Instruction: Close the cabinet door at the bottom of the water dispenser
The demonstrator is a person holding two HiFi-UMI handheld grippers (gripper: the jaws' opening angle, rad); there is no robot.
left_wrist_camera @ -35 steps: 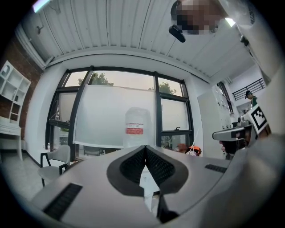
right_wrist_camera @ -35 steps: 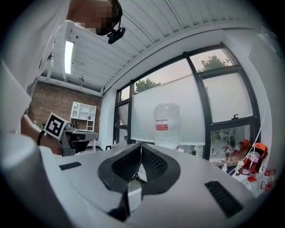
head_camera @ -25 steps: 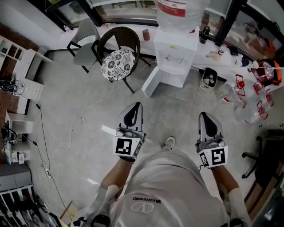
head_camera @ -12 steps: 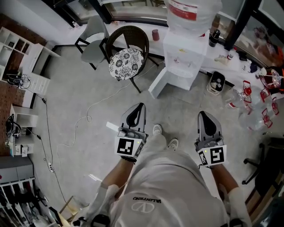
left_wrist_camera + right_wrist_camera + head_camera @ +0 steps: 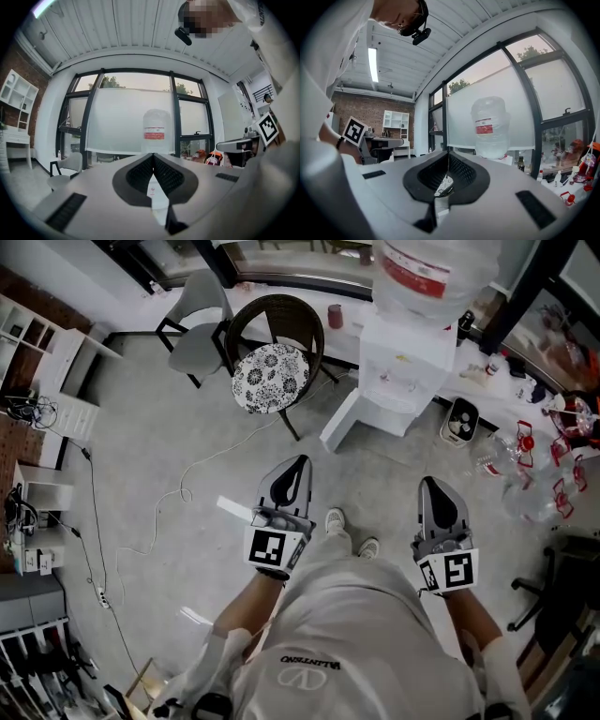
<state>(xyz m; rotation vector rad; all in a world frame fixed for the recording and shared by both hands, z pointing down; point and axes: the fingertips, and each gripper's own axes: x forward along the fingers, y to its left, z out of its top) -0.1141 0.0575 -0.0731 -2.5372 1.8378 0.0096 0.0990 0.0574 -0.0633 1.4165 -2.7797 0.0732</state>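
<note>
Left gripper (image 5: pixel 294 468) is clenched with nothing between its jaws, held level over the floor (image 5: pixel 169 484); right gripper (image 5: pixel 436 491) is likewise clenched and empty, with the person's body between the two; the water dispenser (image 5: pixel 405 371) stands well ahead of both, a large bottle (image 5: pixel 433 273) on top; its bottom cabinet door (image 5: pixel 340 422) stands open, swung out to the left in the head view, near a chair (image 5: pixel 272 371) with a patterned cushion.
</note>
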